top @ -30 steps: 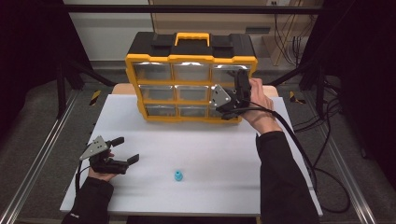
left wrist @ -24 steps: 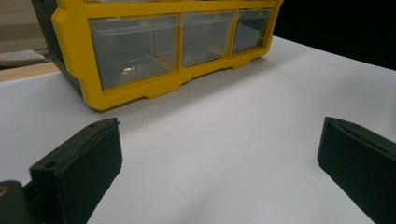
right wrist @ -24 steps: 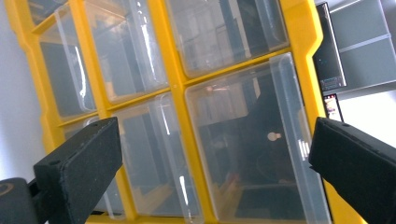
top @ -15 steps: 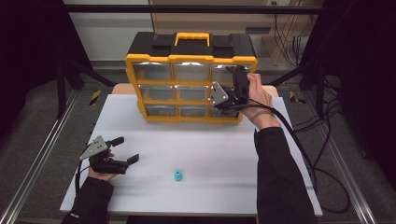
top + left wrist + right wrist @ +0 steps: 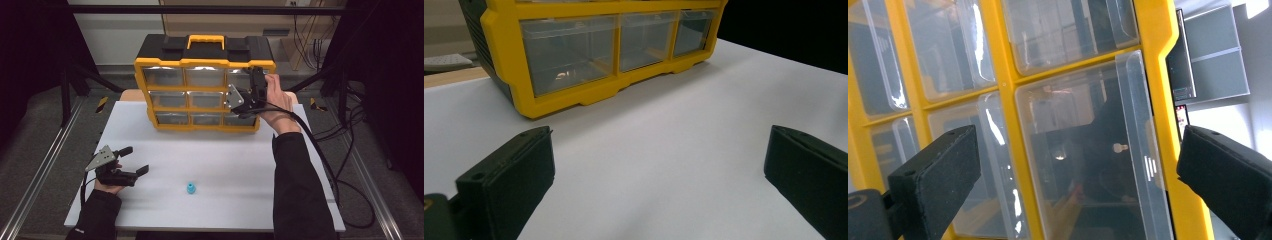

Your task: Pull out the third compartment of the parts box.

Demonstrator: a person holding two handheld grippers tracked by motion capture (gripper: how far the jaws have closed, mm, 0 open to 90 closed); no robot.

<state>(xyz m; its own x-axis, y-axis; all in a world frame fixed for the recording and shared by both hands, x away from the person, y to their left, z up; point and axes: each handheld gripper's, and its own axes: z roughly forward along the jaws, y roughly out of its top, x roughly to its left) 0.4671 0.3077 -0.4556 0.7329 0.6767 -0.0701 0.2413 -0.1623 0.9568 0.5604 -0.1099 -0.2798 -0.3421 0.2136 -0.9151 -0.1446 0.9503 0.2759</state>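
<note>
Over the last second the right tool (image 5: pixel 250 92) had crept closer to the front of the drawer cabinet (image 5: pixel 200 65) and risen slightly toward its top row; the left tool (image 5: pixel 131 160) had not moved. My read: the right hand was lining up to pull the top right drawer (image 5: pixel 1088 135), which sat straight ahead of the right tool, framed between its jaws. Those jaws stood wide apart, gripping nothing and not yet touching the drawer face. Desk (image 5: pixel 225 150): flat, matte white, smooth. Cabinet: blocky yellow plastic frame with a black top and yellow carry handle, holding three rows of clear, glossy, rectangular drawers that threw reflections. Left tool rested low on the desk, well behind and to the side of the right tool, its jaws likewise spread and empty, padded black and squared off. A small blue cap-like piece (image 5: pixel 190 188), rounded, lay just beside the left tool, apart from it, untouched.
</note>
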